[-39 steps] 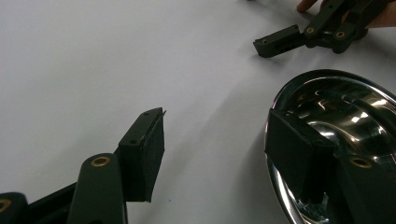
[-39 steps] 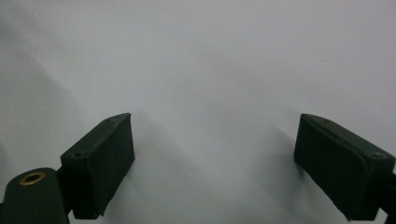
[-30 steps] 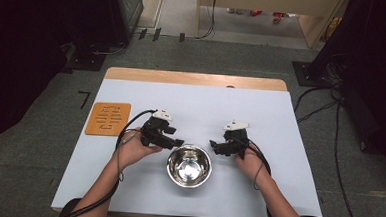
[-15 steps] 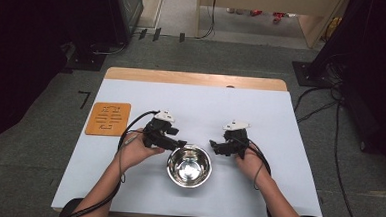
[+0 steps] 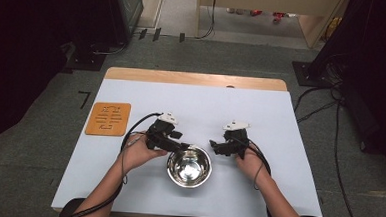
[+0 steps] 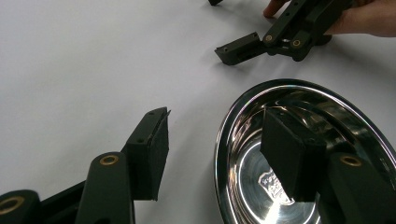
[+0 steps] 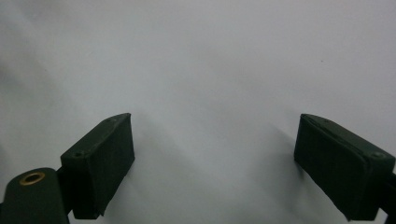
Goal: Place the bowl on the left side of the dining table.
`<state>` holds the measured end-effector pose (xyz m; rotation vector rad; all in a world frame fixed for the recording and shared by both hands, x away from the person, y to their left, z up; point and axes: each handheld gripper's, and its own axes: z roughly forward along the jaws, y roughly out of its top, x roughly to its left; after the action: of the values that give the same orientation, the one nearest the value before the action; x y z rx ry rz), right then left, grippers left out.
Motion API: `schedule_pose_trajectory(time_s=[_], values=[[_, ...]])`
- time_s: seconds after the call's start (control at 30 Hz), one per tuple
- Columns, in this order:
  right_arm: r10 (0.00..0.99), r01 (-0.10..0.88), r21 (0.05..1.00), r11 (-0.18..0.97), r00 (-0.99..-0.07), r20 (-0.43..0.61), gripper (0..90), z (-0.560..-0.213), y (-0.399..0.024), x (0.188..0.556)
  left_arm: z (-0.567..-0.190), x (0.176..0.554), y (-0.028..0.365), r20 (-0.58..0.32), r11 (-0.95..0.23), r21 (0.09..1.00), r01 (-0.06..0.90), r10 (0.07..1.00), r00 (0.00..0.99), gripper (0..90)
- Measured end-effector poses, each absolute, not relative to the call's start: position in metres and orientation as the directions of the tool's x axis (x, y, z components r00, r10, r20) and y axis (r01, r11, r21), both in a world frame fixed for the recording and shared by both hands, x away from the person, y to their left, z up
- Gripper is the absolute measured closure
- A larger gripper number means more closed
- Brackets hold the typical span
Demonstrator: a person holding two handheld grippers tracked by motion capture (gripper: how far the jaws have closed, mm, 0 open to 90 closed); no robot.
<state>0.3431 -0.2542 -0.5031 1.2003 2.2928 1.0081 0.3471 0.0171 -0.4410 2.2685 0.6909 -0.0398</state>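
Note:
A shiny steel bowl (image 5: 189,166) (image 6: 299,154) stands near the front middle of the white table (image 5: 201,109). My left gripper (image 5: 178,147) (image 6: 217,119) reaches it from the left and straddles its near rim, one jaw outside on the table and the other inside the bowl. The jaws have just been closing; the rim is between them, with a gap on both sides. My right gripper (image 5: 215,145) (image 7: 215,123) rests to the right of the bowl, wide open over bare table. Its fingers (image 6: 238,48) show beyond the bowl in the left gripper view.
An orange patterned mat (image 5: 108,118) lies at the table's left side. A wooden strip (image 5: 192,78) runs along the far edge. Cables (image 5: 321,102) trail across the floor at the right, and dark equipment stands on both sides.
My left gripper has edged slightly right and toward the bowl. The right gripper and the bowl have stayed in place.

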Motion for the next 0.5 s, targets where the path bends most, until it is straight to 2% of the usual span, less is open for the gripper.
schedule_pose_trajectory(time_s=[0.5], values=[[0.82, 0.559, 0.735, 0.385, -0.573, 0.007, 11.8, -0.5031, -0.2542, 0.3431, -0.4483, 0.3434, 0.0085, -0.214, -0.623, 0.624, 0.472, 0.445, 0.87, 52.1]])
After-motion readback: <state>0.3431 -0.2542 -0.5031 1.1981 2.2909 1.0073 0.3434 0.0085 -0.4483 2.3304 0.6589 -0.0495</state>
